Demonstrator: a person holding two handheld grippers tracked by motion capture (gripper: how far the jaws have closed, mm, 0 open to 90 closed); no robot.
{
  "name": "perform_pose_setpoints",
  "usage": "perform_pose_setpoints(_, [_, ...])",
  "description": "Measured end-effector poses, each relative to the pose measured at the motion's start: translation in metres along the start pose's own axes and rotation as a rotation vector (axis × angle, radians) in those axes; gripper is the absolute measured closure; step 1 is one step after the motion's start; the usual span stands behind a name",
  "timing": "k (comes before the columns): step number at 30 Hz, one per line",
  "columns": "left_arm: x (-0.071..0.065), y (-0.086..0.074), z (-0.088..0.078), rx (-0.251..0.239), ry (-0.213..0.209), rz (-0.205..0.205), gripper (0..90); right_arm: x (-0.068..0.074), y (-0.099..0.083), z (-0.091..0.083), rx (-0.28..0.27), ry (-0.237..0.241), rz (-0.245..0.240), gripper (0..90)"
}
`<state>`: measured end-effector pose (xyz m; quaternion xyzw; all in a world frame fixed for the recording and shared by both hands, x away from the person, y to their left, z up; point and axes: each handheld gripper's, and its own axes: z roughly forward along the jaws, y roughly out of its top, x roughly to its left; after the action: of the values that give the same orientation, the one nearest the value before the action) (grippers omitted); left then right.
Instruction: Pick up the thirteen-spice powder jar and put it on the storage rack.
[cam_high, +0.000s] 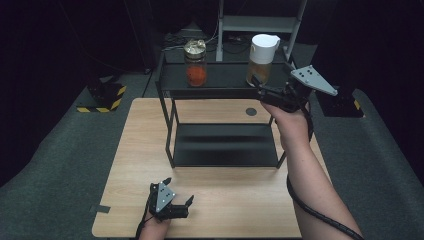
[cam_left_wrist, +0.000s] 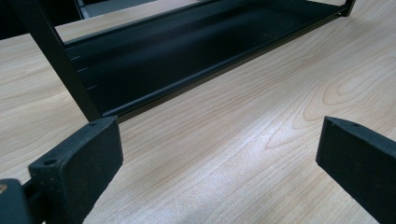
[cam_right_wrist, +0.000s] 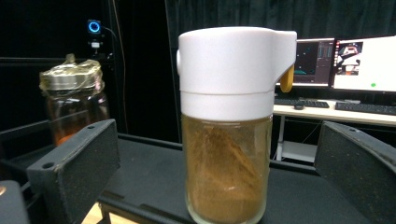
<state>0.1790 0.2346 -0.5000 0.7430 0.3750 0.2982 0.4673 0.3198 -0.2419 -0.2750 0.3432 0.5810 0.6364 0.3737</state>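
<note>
On the rack's top shelf (cam_high: 220, 80), the white-lidded jar (cam_right_wrist: 227, 130) stands between the wide-open right gripper (cam_right_wrist: 219, 172), untouched.

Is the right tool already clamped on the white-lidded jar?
No, the right tool stands open, its pads clear of both sides of the white-lidded jar.

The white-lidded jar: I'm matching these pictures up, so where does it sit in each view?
High view: white-lidded jar on the rack's top shelf, right of centre, by the right tongs.
Left gripper view: not in it.
Right gripper view: jar in the centre.
Shared landmark: the black rack.
</note>
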Motion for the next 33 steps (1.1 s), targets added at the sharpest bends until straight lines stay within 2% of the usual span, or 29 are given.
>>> perform_pose_setpoints(12, [0.001, 0.001, 0.001, 0.007, -0.001, -0.003, 0.8, 0.004, -0.008, -0.027, -0.002, 0.017, -0.034, 0.0])
perform_pose_setpoints(17, [-0.002, 0.002, 0.002, 0.007, 0.003, 0.011, 0.8, 0.005, -0.012, -0.036, 0.004, 0.023, -0.051, 0.0])
perform_pose_setpoints(19, [-0.003, 0.002, 0.002, 0.01, 0.007, 0.019, 0.8, 0.007, -0.016, -0.045, 0.003, 0.03, -0.078, 0.0])
perform_pose_setpoints(25, [-0.003, 0.001, 0.001, 0.003, 0.011, 0.012, 0.8, 0.012, -0.026, -0.06, -0.004, 0.046, -0.104, 0.0])
perform_pose_setpoints(33, [-0.008, -0.003, -0.001, -0.017, 0.022, 0.037, 0.8, 0.016, -0.042, -0.077, 0.012, 0.047, -0.134, 0.0])
